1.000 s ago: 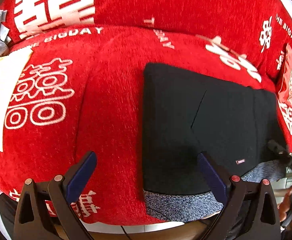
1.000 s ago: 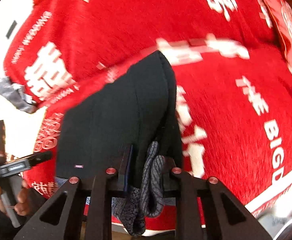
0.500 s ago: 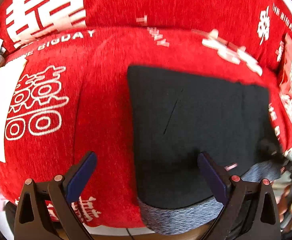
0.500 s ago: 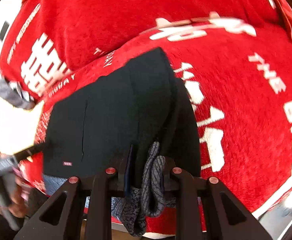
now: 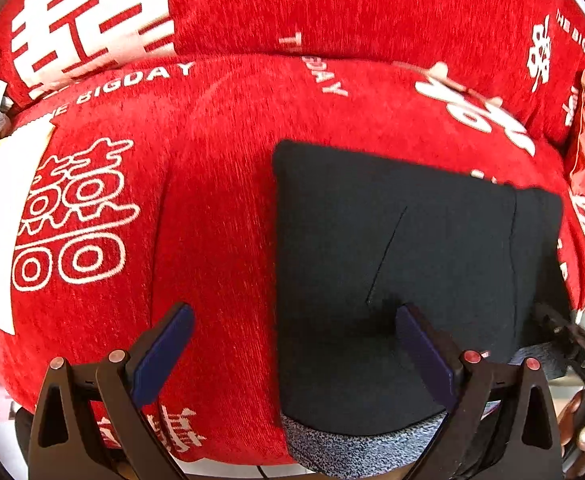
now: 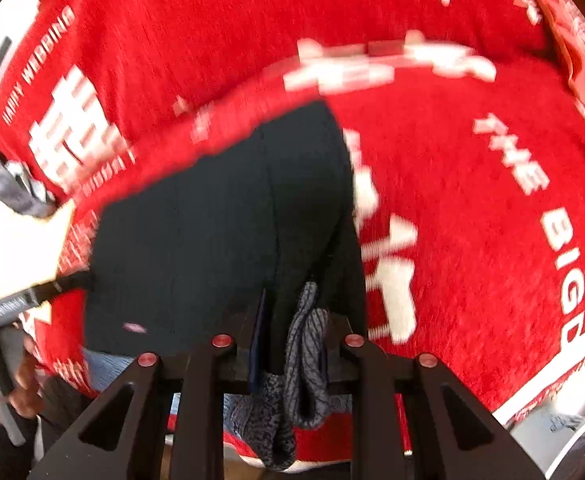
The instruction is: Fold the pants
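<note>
Pants (image 5: 404,264): dark, folded into a flat block lying on the red cover, grey speckled waistband (image 5: 356,444) at the near edge, closest to both pairs of tongs.
Left tongs (image 5: 292,344): jaws spread wide, nothing between the pads; they hover pointing steeply down over the left edge of the pants. The right finger's blue pad (image 5: 424,352) stands over the dark cloth, the left one over bare red cover.
Right tongs (image 6: 288,328): jaws narrow and opening at this moment; a bunched fold of dark cloth and grey waistband (image 6: 304,356) sits between them, hanging down past the pads. Whether the pads press on it cannot be told with the blur.
Where the pants lie from the right tongs: stretching ahead and to the left, the folded right edge running straight ahead from the jaws.
Red cover (image 5: 220,208): plush, printed with white characters and "THE BIGDAY", under and around the pants on every side.
Person's hand (image 6: 16,384): at the far left of the right tongs' view, wrapped round the other tool's handle.
</note>
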Demonstrator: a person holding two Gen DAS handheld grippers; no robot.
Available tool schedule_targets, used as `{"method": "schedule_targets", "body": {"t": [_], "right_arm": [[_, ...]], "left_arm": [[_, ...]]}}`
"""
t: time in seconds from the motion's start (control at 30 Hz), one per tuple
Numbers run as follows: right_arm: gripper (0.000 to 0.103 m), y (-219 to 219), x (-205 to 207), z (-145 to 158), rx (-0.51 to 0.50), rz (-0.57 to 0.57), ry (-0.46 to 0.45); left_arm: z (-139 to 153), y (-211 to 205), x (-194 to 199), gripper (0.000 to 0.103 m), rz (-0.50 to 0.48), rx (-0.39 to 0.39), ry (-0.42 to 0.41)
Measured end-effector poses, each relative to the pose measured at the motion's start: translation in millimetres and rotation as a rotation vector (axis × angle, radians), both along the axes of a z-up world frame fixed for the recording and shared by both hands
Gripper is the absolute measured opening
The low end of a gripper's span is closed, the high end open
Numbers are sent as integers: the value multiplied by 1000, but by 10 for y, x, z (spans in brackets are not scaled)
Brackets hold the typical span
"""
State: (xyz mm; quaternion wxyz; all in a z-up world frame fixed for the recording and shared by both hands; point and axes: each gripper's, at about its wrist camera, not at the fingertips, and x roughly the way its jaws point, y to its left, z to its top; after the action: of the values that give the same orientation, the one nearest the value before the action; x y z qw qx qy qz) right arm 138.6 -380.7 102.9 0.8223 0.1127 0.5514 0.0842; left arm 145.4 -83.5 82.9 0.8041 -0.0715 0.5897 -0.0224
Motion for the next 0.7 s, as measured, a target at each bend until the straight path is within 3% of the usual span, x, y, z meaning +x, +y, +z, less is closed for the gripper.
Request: {"method": "schedule_targets", "body": {"t": [0.03, 0.07, 0.13, 0.27, 0.4, 0.53, 0.63, 0.7], "right_arm": [[37, -20, -11, 31, -5, -6, -6], [54, -59, -14, 58, -12, -24, -2], [71, -188, -35, 211, -45, -92, -64], [72, -173, 15, 517, -134, -77, -170], [75, 337, 296, 570, -202, 99, -193], [78, 784, 691, 293, -255, 245, -169], [79, 826, 957, -28, -319, 255, -91], [82, 712, 1086, -197, -250, 203, -42]], "left_arm": [[10, -10, 4, 101, 0, 6, -6], [38, -16, 11, 101, 3, 6, -13], [129, 9, 60, 101, 11, -1, -36], [219, 55, 267, 101, 48, 5, -43], [74, -40, 487, 101, 53, 28, 2], [-114, -96, 663, 101, 48, 78, 31], [-328, 5, 781, 102, 73, 9, 116], [-452, 75, 816, 103, 91, -42, 151]]}}
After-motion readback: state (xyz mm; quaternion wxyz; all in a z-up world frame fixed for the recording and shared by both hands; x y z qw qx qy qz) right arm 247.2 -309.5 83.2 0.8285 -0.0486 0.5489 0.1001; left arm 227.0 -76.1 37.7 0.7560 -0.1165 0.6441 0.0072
